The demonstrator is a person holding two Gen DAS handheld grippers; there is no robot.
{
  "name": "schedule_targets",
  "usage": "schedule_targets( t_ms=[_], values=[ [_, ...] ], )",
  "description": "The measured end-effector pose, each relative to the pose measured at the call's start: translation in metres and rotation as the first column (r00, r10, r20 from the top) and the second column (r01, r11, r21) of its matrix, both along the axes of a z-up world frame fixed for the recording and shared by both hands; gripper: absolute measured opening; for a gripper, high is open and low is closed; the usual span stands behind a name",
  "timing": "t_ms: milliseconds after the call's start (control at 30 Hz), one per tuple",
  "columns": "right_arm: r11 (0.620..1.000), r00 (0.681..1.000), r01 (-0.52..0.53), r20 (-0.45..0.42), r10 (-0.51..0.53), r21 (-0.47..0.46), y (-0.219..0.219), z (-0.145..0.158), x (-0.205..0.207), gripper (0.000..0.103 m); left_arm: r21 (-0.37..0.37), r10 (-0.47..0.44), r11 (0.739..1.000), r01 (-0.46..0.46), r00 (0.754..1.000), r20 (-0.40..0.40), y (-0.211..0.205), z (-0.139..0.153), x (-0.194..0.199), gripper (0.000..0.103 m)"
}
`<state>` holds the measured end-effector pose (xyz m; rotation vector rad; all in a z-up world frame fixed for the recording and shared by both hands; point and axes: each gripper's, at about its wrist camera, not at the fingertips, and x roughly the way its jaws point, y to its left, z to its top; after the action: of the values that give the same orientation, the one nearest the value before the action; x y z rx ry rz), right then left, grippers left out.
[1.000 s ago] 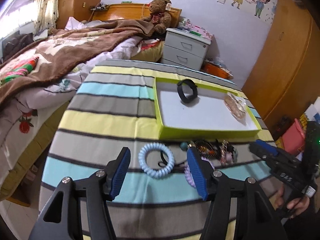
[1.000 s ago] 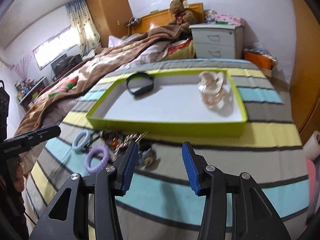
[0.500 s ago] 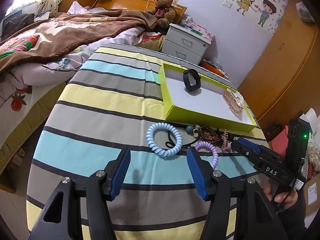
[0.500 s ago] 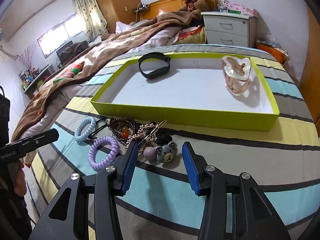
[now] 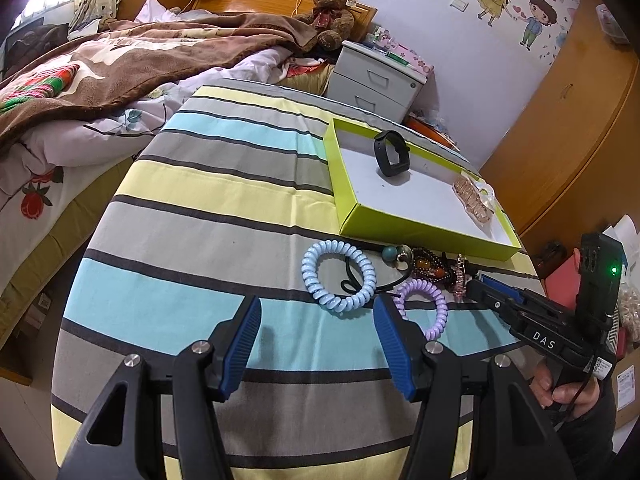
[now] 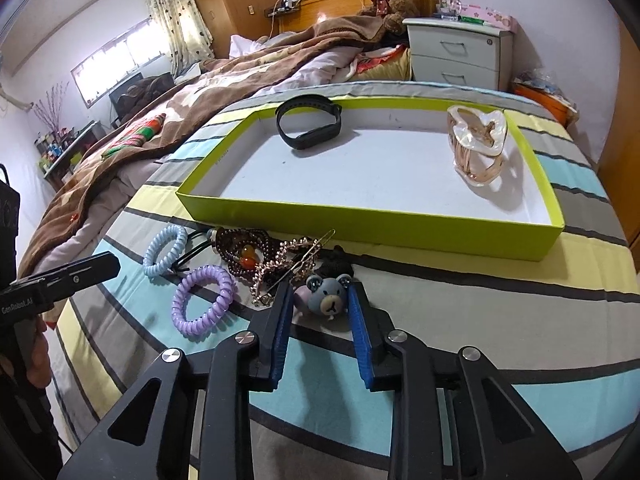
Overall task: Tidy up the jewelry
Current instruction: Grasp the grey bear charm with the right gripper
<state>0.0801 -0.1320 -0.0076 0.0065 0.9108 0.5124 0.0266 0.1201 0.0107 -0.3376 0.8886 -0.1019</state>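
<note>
Both grippers have come in closer to the jewelry pile since the earlier frames. Left gripper (image 5: 318,340) hangs wide apart, empty, near blue coil tie (image 5: 339,275) and purple coil tie (image 6: 203,299). Right gripper (image 6: 320,300) jaws closing around bear charm (image 6: 326,295), beside bead tangle (image 6: 256,256), before green tray (image 6: 360,222).

White letters "DAS" are showing on the black body of the right gripper (image 5: 480,286). On the left gripper (image 6: 106,262) a white brand word is appearing, about "CenRobot.AI", partly blurred. No other text is reading clearly.
</note>
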Motion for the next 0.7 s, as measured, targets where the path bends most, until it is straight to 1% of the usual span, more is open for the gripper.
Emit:
schedule_targets(
  t_ms=[33, 67, 267, 533, 700],
  values=[
    [1.000, 1.000, 0.000, 0.004, 0.000, -0.002, 0.000, 0.000, -0.001, 0.022, 0.000, -0.001, 1.000, 0.001, 1.000, 0.001, 0.000, 0.000, 0.000, 0.060],
    [1.000, 1.000, 0.000, 0.011, 0.000, 0.005, -0.002, 0.002, -0.002, 0.021, 0.002, -0.001, 1.000, 0.001, 1.000, 0.001, -0.001, 0.000, 0.000, 0.060],
    [1.000, 1.000, 0.021, 0.018, -0.021, -0.003, -0.009, 0.003, -0.005, 0.021, 0.008, -0.003, 1.000, 0.003, 1.000, -0.011, -0.001, -0.001, 0.003, 0.060],
    [0.998, 0.997, 0.056, 0.053, -0.057, 0.034, -0.024, 0.013, -0.016, 0.021, 0.028, -0.004, 1.000, 0.004, 1.000, -0.023, -0.004, -0.003, 0.010, 0.060],
    [0.996, 0.995, 0.069, 0.062, -0.073, 0.054, -0.030, 0.016, -0.020, 0.021, 0.044, -0.003, 0.999, 0.004, 0.999, -0.036, -0.006, -0.005, 0.021, 0.060]
  ],
)
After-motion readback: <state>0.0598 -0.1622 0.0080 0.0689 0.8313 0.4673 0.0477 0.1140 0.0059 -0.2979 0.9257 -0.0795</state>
